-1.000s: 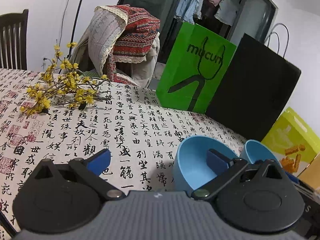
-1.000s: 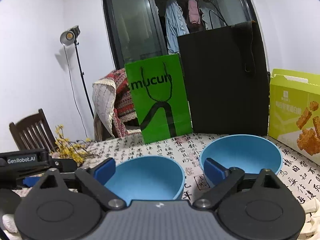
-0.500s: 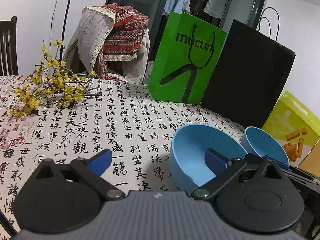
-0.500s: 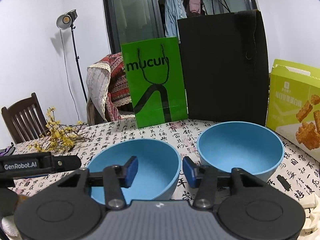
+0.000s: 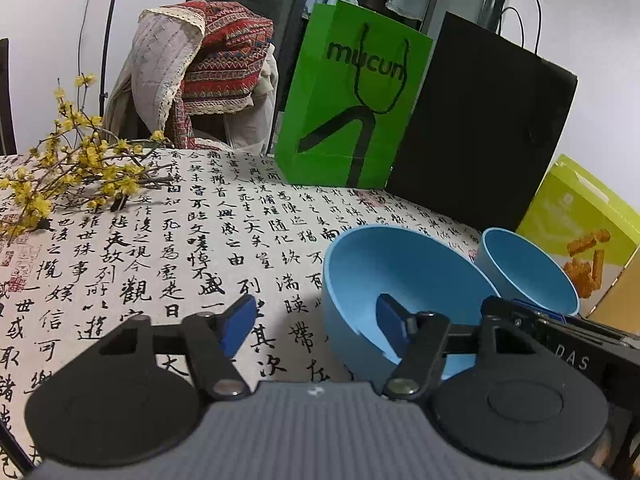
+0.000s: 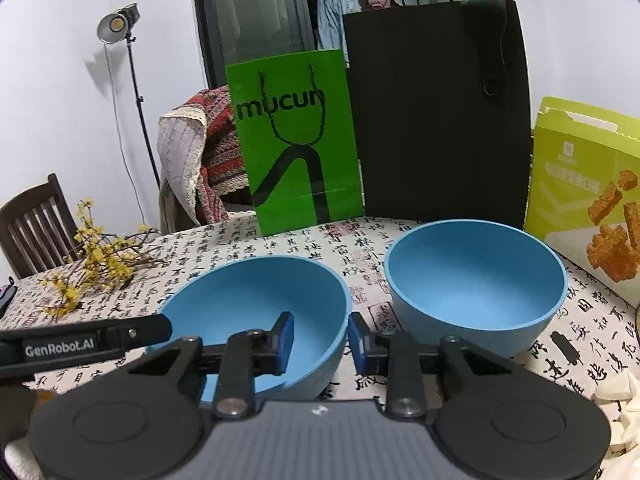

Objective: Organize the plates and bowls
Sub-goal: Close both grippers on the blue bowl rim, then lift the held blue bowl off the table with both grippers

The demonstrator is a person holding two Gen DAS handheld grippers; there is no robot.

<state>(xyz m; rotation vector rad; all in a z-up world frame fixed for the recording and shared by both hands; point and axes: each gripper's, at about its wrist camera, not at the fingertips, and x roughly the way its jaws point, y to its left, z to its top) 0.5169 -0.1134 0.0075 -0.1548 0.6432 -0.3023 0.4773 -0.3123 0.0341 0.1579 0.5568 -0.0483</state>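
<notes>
Straddling opposite walls of the same near bowl (image 6: pixel 256 304), both tongs are closing with its rim between their pads. The left tongs (image 5: pixel 316 322) stand about half open: one pad hangs inside the bowl, the other outside over the table (image 5: pixel 160 240), and neither pad clearly presses the wall. The right tongs (image 6: pixel 320 340) are much narrower, one pad inside the bowl and one just outside its right wall; a thin gap seems to remain on each side, so contact cannot be confirmed.

The near bowl sits on the calligraphy-print cloth near the table's front edge. A second blue bowl, the far bowl (image 6: pixel 476 276), stands upright just beside it to the right, apart from it and untouched.

Behind the bowls stand a green bag (image 6: pixel 296 140) and a black bag (image 6: pixel 436 112), side by side. A yellow box (image 6: pixel 584 184) is at the right edge. Yellow flowers (image 5: pixel 76 164) lie at the table's left. A chair draped with cloth (image 5: pixel 208 80) stands beyond the table, and a lamp (image 6: pixel 118 24) on a stand is by the wall.
</notes>
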